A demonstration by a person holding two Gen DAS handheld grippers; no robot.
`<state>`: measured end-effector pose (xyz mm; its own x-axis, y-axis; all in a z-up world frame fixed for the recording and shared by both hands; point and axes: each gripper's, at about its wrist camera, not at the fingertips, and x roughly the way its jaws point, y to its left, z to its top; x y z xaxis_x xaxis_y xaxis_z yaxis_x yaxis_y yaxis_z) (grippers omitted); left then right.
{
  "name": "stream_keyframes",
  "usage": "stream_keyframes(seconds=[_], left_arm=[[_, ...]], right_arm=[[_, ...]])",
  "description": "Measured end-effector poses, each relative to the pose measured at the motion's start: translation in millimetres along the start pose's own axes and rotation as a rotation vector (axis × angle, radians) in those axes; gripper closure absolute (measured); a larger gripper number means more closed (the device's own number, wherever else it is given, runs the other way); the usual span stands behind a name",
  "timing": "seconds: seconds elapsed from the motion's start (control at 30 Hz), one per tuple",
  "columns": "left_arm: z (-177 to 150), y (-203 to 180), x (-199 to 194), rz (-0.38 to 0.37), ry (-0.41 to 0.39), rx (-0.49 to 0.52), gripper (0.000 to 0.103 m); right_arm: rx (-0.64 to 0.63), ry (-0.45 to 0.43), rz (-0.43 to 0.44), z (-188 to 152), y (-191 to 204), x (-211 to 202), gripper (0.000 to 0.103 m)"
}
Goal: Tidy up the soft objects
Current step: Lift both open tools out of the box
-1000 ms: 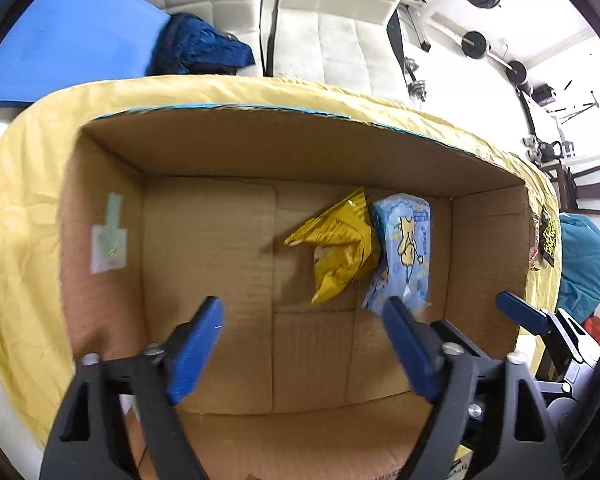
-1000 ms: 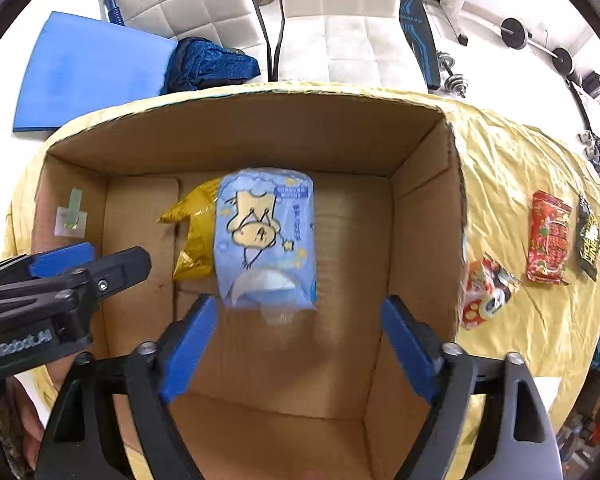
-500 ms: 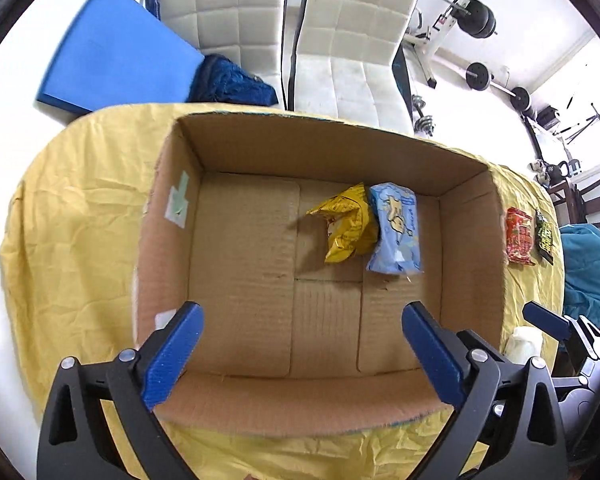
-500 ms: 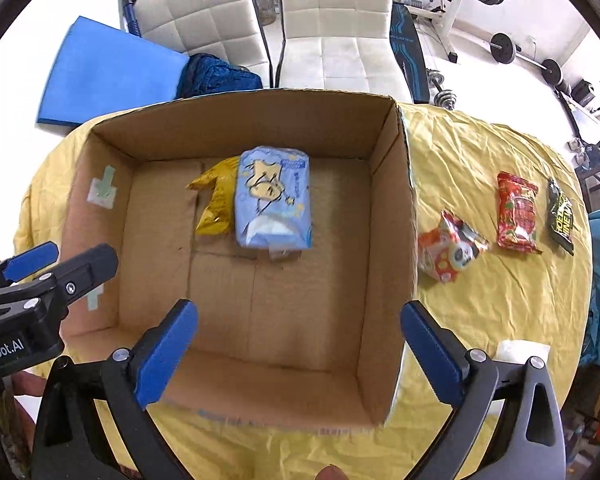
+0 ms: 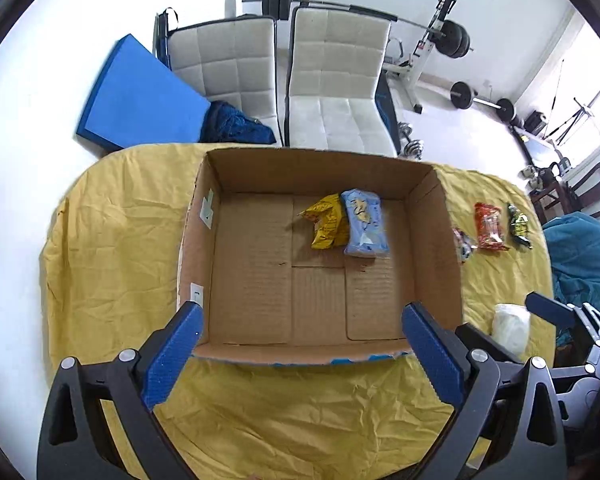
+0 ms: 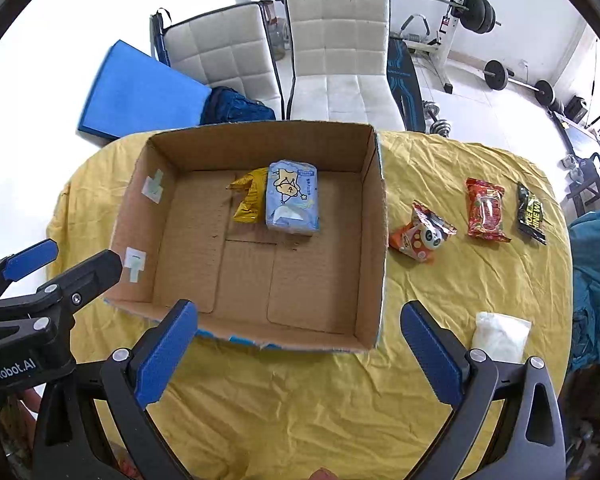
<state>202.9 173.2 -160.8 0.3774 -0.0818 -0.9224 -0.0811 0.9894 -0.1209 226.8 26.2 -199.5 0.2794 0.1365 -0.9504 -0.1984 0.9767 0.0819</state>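
Both grippers are wide open and hold nothing. Left gripper (image 5: pixel 300 344) hangs over the near edge of the cardboard box (image 5: pixel 320 354), with its blue pads (image 5: pixel 172 354) far apart. Right gripper (image 6: pixel 300 344) hangs over the box's near right corner, and its blue pads (image 6: pixel 430 354) are spread just as wide. The left tool also shows in the right view at 9 o'clock, and its black side reads "GenRobot.AI".

Inside the box, at about 12 o'clock from the right gripper, lie two soft packs. A light blue pack (image 6: pixel 293 202) has a yellow cartoon animal and small writing too tiny to read. A yellow snack bag (image 6: pixel 249 200) touches its left side.

Four more soft things sit on the yellow cloth (image 6: pixel 300 400), outside the box, toward 2 o'clock. An orange panda pack (image 6: pixel 420 236) is just beside the box wall. Next comes a red snack pack (image 6: pixel 486 210). Then a black pack (image 6: pixel 532 214) with yellow letters; only part of them can be read. A white pouch (image 6: pixel 500 336) lies near the right pad at 3 o'clock.

Two white chairs (image 6: pixel 340 52) stand behind the table, with barbell weights (image 6: pixel 476 8) farther back.
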Motion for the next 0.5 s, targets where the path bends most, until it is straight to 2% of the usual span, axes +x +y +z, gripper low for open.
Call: stream_keyframes(seconds=[0.3, 0.4, 0.5], left_arm=[[-3, -10, -23, -0.016, -0.035, -0.023, 0.001], [-4, -24, -22, -0.040, -0.028, -0.037, 0.001], [-7, -51, -12, -0.028, -0.006, -0.027, 0.001]], right_arm=[[0.022, -0.007, 0.066, -14, -8, -24, 0.000], [0.069, 0.012, 0.086, -19, -33, -23, 0.000], [0.152, 0.037, 0.056, -32, -84, -17, 0.000]])
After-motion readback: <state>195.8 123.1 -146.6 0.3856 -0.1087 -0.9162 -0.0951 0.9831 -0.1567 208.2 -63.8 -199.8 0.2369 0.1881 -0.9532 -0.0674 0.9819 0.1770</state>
